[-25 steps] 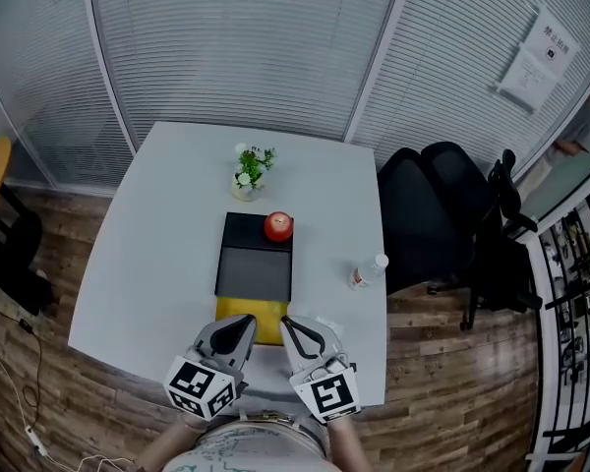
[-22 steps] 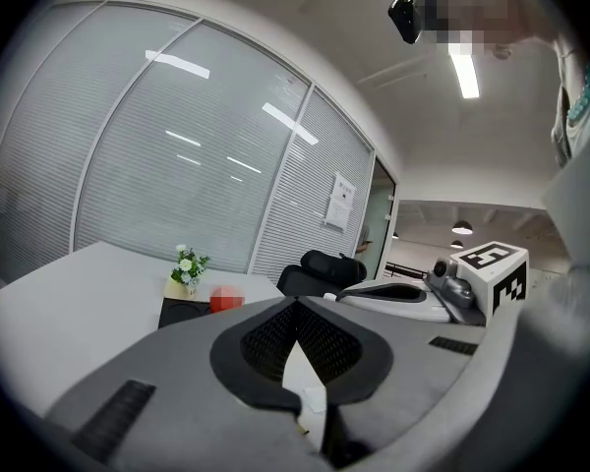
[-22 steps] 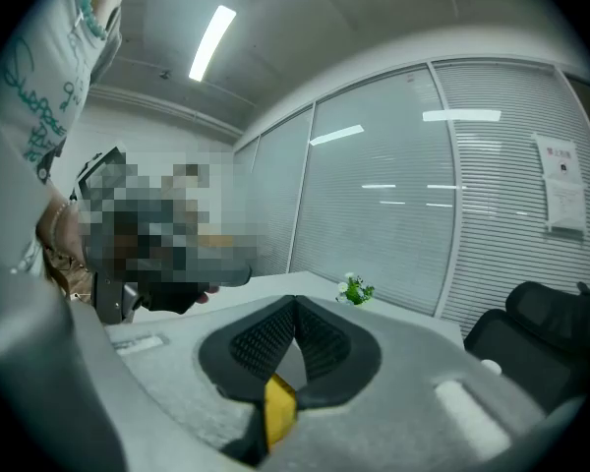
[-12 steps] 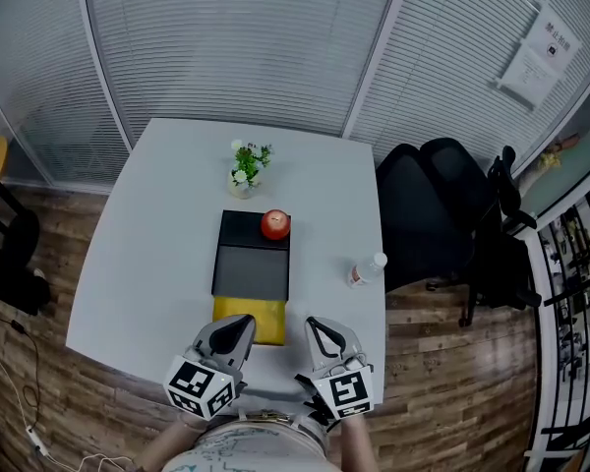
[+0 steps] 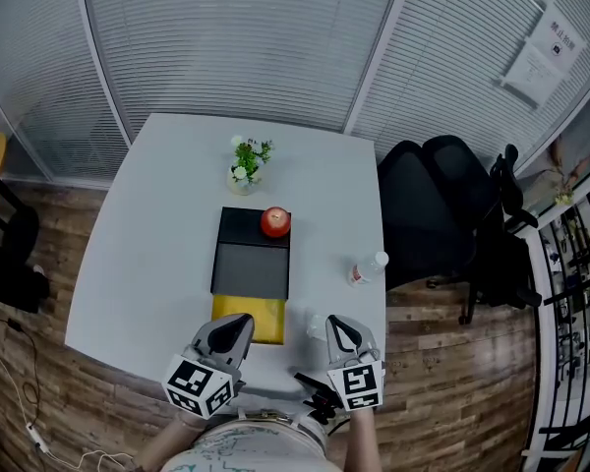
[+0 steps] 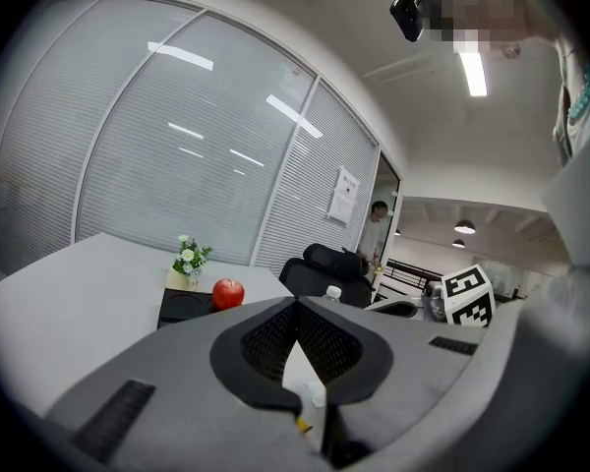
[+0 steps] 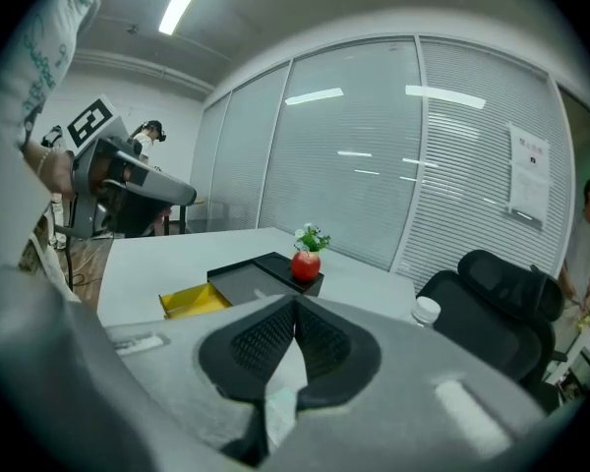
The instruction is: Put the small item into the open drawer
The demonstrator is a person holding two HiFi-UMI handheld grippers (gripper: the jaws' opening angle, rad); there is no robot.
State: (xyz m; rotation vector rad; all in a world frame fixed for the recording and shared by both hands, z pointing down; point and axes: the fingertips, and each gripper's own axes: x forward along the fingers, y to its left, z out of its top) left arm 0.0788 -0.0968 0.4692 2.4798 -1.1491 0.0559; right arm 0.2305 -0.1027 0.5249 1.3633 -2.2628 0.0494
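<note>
The yellow drawer (image 5: pixel 265 321) lies open upward just ahead of my left gripper (image 5: pixel 244 324), with bare table (image 5: pixel 147 254) running wide along its left side. Straight behind it the black box (image 5: pixel 252 264) rises as a step, with the apple (image 5: pixel 275 222) on its far end and the plant (image 5: pixel 246 165) beyond. On the right I get a lane between box and bottle (image 5: pixel 366 271), with only the small item (image 5: pixel 315 325) lying at its near end.

1. Table (image 5: pixel 147 224): smooth, matt white top.
2. Apple (image 5: pixel 275 223): glossy skin.
3. Box (image 5: pixel 251 271): matt black.
4. Drawer (image 5: pixel 253 319): smooth yellow inside.
5. Bottle (image 5: pixel 367 271): clear plastic.
6. Floor (image 5: pixel 79 401): wood planks.
7. Chair (image 5: pixel 423 214): black cloth.
</note>
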